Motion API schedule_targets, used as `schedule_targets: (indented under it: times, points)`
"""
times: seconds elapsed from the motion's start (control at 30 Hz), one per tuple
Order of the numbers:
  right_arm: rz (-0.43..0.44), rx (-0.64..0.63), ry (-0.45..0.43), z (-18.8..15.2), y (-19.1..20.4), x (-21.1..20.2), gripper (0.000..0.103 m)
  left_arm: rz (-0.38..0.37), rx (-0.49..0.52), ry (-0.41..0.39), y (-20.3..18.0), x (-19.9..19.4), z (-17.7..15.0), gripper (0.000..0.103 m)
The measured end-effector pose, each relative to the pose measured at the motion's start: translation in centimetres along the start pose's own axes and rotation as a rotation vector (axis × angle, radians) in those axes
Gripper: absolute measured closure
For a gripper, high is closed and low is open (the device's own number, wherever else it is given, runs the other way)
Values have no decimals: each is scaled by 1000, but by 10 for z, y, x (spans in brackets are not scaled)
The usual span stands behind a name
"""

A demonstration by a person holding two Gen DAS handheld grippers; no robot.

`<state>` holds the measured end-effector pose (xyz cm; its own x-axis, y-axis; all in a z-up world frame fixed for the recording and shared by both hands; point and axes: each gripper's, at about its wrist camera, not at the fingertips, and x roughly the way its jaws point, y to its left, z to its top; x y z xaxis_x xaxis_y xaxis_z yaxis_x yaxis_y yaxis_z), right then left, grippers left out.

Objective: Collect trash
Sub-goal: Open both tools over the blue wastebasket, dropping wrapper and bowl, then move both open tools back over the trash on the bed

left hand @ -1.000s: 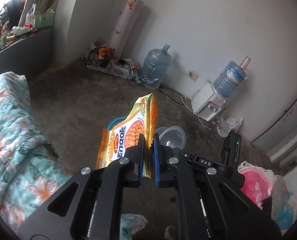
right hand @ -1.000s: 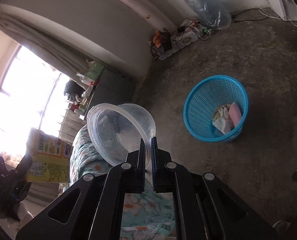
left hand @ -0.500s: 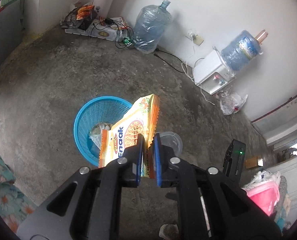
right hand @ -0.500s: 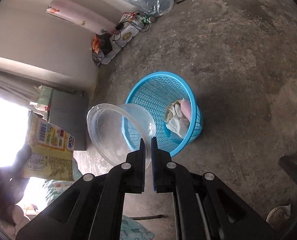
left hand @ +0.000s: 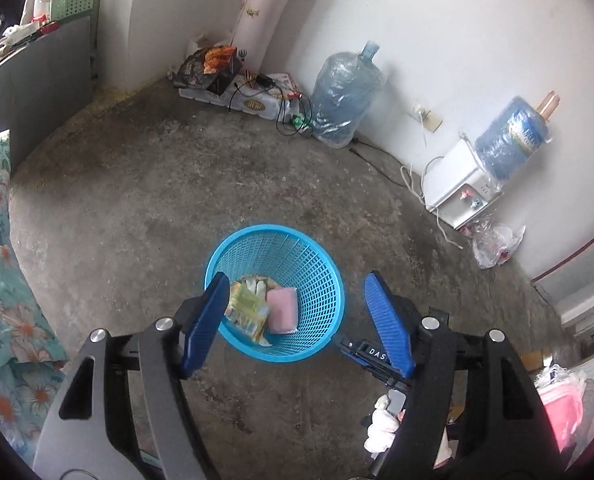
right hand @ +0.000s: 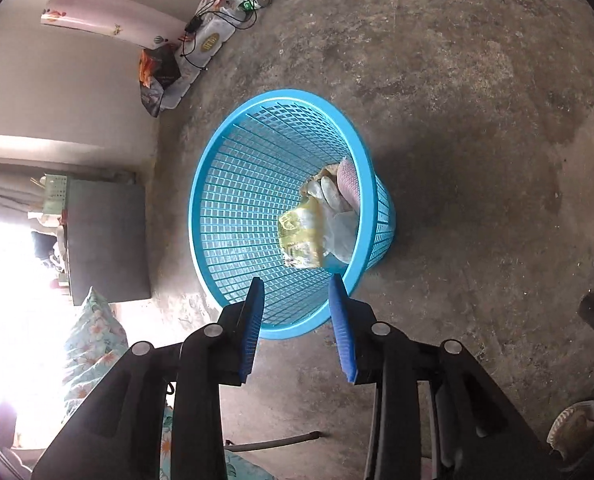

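Currently both grippers hang spread and empty above the round blue plastic mesh basket [left hand: 275, 292]: left gripper [left hand: 297, 316] from 6 o'clock, right gripper [right hand: 297, 320] likewise. The yellow noodle wrapper [right hand: 301, 242] lies inside, presumably dropped there as trash.

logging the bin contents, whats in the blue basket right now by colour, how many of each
In the blue basket:
yellow: 1, the snack wrapper
pink: 1, the pink item
white: 1, the crumpled white piece
Total: 3 that can be made out. No clear plastic container can be made out in either view, so it is not counted.
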<state>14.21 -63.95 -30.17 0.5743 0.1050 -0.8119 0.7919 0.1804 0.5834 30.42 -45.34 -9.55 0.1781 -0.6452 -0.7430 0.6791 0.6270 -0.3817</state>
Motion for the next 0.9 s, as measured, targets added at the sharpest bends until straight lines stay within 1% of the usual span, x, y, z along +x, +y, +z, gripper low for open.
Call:
schedule_targets:
  times: [0.13,0.27,0.33,0.4,0.43,0.5,0.53,0.6,0.63,0.7,0.77,0.8,0.87,0.9]
  points:
    - [27,-23,-51,-16,2,-29,70,-9,-3,-96,-4,-56,-4,37]
    - [37,-124,-107,-43,28,-65,69,-32,-7,-181,-8,-117,-22,30]
    - [41,-209,-145,-62,50,-87,65,-30,-11,-224,-8,-148,-34,28]
    - [54,-318,-200,-84,74,-113,54,-33,-16,-264,-6,-178,-49,25]
    - [65,-373,-224,-97,87,-126,52,-26,-10,-277,-4,-194,-57,23]
    - [85,-487,-265,-122,114,-151,40,3,-5,-303,1,-223,-75,22]
    - [96,-544,-277,-134,127,-161,37,22,-5,-317,4,-237,-83,20]
    - [109,-659,-306,-159,152,-181,26,61,-5,-349,10,-267,-100,20]
    - [108,-713,-330,-172,164,-191,24,80,-6,-368,14,-283,-110,20]
    - [135,-810,-380,-198,185,-211,14,122,-10,-400,22,-311,-126,20]
    - [157,-860,-428,-219,200,-229,9,173,-25,-430,33,-340,-141,20]
    - [166,-881,-441,-228,207,-235,8,200,-31,-444,39,-355,-150,20]
    - [178,-923,-446,-245,217,-243,7,262,-61,-479,51,-380,-164,20]
    - [171,-943,-443,-252,223,-245,7,283,-73,-492,57,-392,-172,20]
